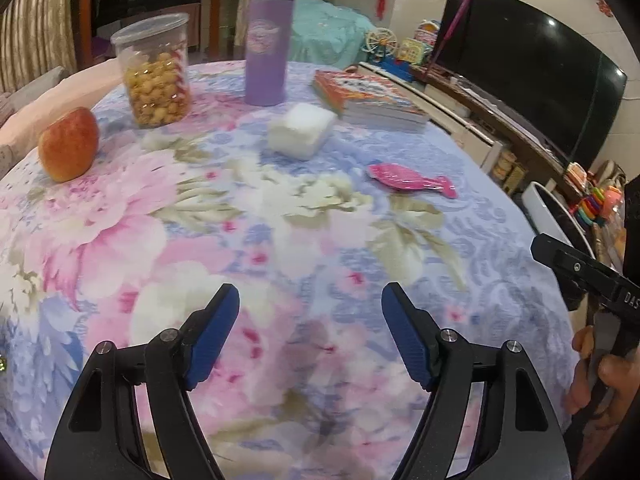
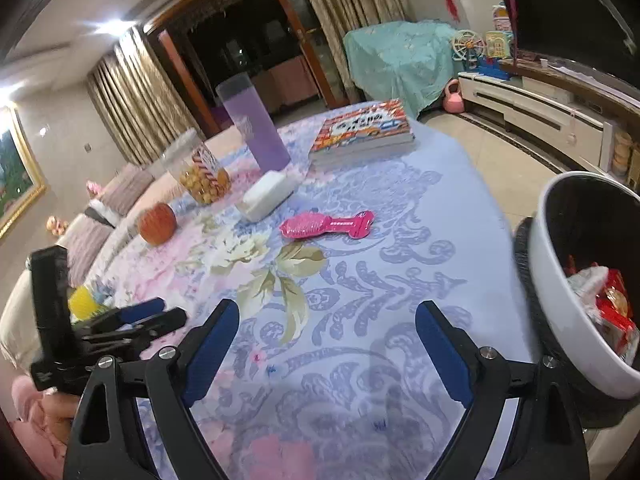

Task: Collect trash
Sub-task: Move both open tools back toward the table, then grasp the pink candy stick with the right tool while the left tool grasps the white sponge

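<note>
A pink fish-shaped wrapper (image 1: 412, 181) (image 2: 326, 225) lies flat on the floral tablecloth (image 1: 248, 248). Behind it sits a white block, a tissue pack or foam (image 1: 301, 130) (image 2: 266, 195). Off the table's right edge stands a white bin (image 2: 560, 312) (image 1: 538, 204) with a black liner, and red wrappers (image 2: 614, 314) lie inside it. My left gripper (image 1: 311, 294) hangs open over bare cloth, well short of the wrapper. My right gripper (image 2: 328, 307) is open too, with nothing between its blue pads (image 2: 440, 348). It hovers near the table's right side, in line with the pink wrapper.
At the back of the table stand a red apple (image 1: 69, 144), a clear snack jar (image 1: 154, 70), a purple tumbler (image 1: 267, 42) and a book (image 1: 368, 98). A TV (image 1: 532, 76) and a low cabinet line the right wall. A hand (image 1: 600, 372) grips the right handle.
</note>
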